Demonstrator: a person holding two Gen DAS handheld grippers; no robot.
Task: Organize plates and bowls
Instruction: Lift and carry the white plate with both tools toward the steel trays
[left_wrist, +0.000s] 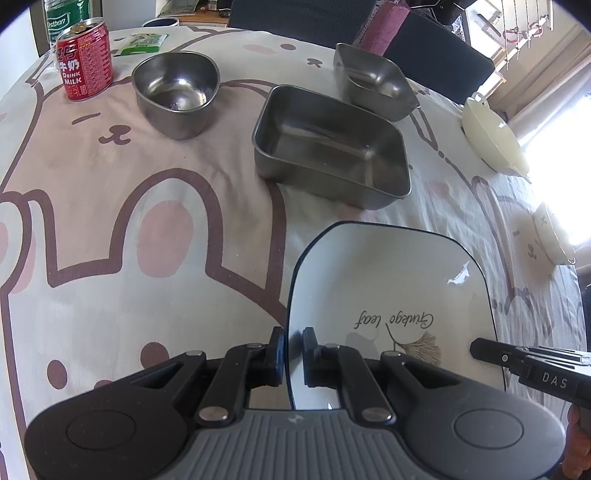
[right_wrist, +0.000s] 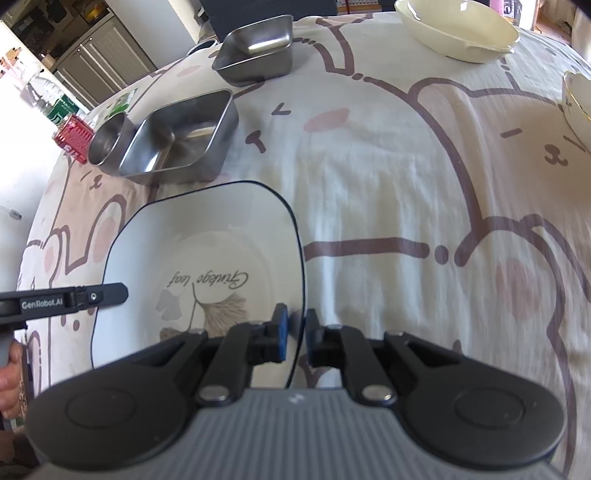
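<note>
We hold the white square plate (left_wrist: 391, 295) by two opposite edges, one gripper on each side. Our left gripper (left_wrist: 293, 356) has its two fingers nearly together, pinching the plate's dark-lined left rim: the rim runs straight down the narrow slot between the blue-faced pad on the outside and the black pad on the inside, so one finger sits over the cloth and the other over the plate's white face. Our right gripper (right_wrist: 296, 334) does the same on the plate's right rim, with its fingers drawn close onto the edge, the blue pad on the plate's inner side and the other outside it over the tablecloth (right_wrist: 388, 206). The leaf drawing and the script lettering lie between the two grips, upside down to us. In each wrist view the other gripper reaches in from the side at the plate's far edge. Whether the plate rests on the cloth or is just clear of it we cannot tell. Beyond the plate, near its far edge, stands the large rectangular steel tray (left_wrist: 330, 146), with a round steel bowl (left_wrist: 176, 92) to its left and a smaller steel dish (left_wrist: 375, 83) behind it. A cream bowl (left_wrist: 495, 138) and a second small bowl (left_wrist: 554, 236) lie well apart to the right, and a red milk can (left_wrist: 84, 61) stands at the far left.
</note>
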